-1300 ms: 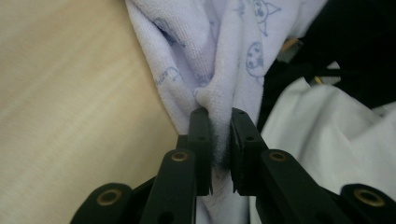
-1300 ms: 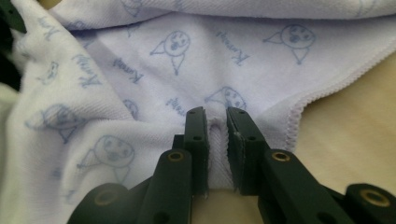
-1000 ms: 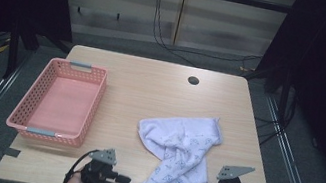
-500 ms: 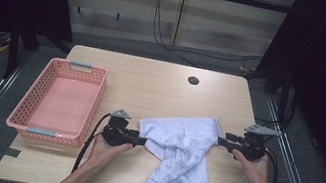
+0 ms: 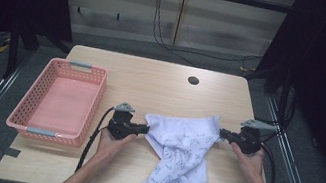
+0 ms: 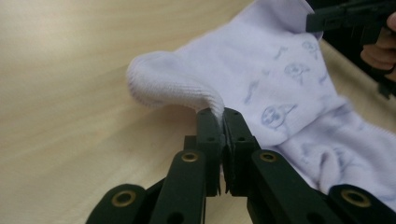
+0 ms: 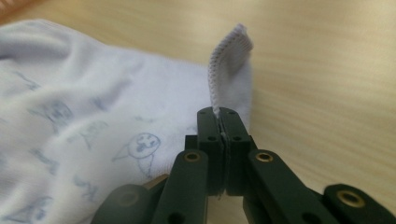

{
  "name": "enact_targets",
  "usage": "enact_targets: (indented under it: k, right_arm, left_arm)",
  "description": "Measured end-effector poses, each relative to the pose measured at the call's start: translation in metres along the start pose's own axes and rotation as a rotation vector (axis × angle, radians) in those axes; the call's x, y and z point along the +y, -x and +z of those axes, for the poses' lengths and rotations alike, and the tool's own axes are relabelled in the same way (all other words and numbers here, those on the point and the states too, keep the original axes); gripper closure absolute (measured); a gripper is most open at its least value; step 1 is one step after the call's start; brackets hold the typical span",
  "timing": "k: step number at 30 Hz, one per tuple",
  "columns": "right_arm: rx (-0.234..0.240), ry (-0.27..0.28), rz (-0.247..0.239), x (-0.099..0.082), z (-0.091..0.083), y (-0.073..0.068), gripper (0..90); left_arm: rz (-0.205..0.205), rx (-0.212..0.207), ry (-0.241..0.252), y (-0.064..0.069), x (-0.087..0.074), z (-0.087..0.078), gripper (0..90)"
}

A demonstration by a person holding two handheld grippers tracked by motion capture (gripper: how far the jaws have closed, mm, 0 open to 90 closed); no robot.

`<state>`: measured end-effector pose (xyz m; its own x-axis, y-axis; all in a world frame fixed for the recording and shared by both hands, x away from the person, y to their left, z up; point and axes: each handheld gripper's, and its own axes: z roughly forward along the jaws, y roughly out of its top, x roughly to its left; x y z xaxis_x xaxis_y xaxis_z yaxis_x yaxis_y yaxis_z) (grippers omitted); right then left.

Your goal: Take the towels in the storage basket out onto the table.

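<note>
Below, both claws (image 5: 146,130) (image 5: 221,133) pinch the garment (image 5: 181,150), its bottom cut off.

Desk (image 5: 152,82): pale wood top with a dark round hole (image 5: 193,80) toward 1 o'clock.
Pink basket (image 5: 33,124): lies at 9 o'clock, near the left edge.
White printed cloth (image 5: 178,165): spread from centre toward 5 o'clock, hanging past the near edge.

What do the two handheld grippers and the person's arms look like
Both the left gripper and right gripper are black, each topped by a grey three-cornered plate and trailing a black cable. Their jaws are flat black bars on linkage arms with brass-coloured rivets. The forearms are bare, with no sleeves or gloves visible.
</note>
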<state>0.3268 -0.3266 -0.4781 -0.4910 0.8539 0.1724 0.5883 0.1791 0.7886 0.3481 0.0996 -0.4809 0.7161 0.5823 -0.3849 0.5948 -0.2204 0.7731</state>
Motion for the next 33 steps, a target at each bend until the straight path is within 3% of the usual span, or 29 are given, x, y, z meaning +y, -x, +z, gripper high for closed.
enact_targets:
  k: [2,3,4,5,10,14,17,19,20,21,22,25,28,30,33]
  right_arm:
    - [0.006,0.039,0.002,0.006,-0.012,0.0,89.4]
    - [0.013,0.072,0.004,0.012,-0.02,0.0,89.4]
    - [0.013,0.072,0.004,0.012,-0.02,0.0,89.4]
    - [0.023,0.114,-0.005,0.023,-0.033,-0.003,89.4]
    - [0.04,0.228,-0.04,0.061,-0.064,-0.011,89.4]
    - [0.041,0.298,-0.058,0.092,-0.078,-0.015,89.4]
    - [0.04,0.332,-0.063,0.117,-0.078,-0.015,89.4]
    - [0.032,0.347,-0.067,0.133,-0.075,-0.015,89.4]
    - [0.025,0.348,-0.068,0.141,-0.073,-0.015,89.4]
    - [0.011,0.349,-0.078,0.147,-0.07,-0.015,89.4]
    - [0.003,0.346,-0.077,0.153,-0.066,-0.015,89.5]
    - [-0.011,0.332,-0.057,0.163,-0.053,-0.007,89.4]
    - [-0.028,0.279,-0.052,0.158,-0.032,0.001,89.3]
    - [-0.049,0.231,-0.047,0.149,-0.017,0.007,88.2]
    - [-0.084,0.146,0.003,0.129,0.002,0.022,72.5]
  left_arm:
    - [0.025,0.009,0.039,0.003,0.014,-0.017,87.0]
    - [0.071,0.032,0.073,0.008,0.029,-0.035,87.0]
    - [0.071,0.032,0.073,0.008,0.029,-0.035,87.0]
    - [0.083,0.038,0.091,0.009,0.037,-0.045,87.0]
    - [0.134,0.092,0.189,0.011,0.072,-0.093,87.1]
    - [0.156,0.128,0.241,0.005,0.093,-0.123,87.1]
    - [0.179,0.176,0.263,-0.001,0.11,-0.134,87.1]
    - [0.175,0.192,0.274,-0.004,0.123,-0.136,87.1]
    - [0.189,0.229,0.285,-0.006,0.127,-0.136,87.1]
    - [0.181,0.237,0.293,-0.009,0.132,-0.136,87.1]
    - [0.158,0.23,0.305,-0.014,0.136,-0.135,87.1]
    - [0.144,0.227,0.278,-0.028,0.141,-0.126,86.4]
    - [0.114,0.236,0.199,-0.04,0.13,-0.105,81.8]
    - [0.09,0.274,0.152,-0.044,0.118,-0.089,72.3]
    - [0.079,0.264,0.087,-0.046,0.1,-0.074,65.1]
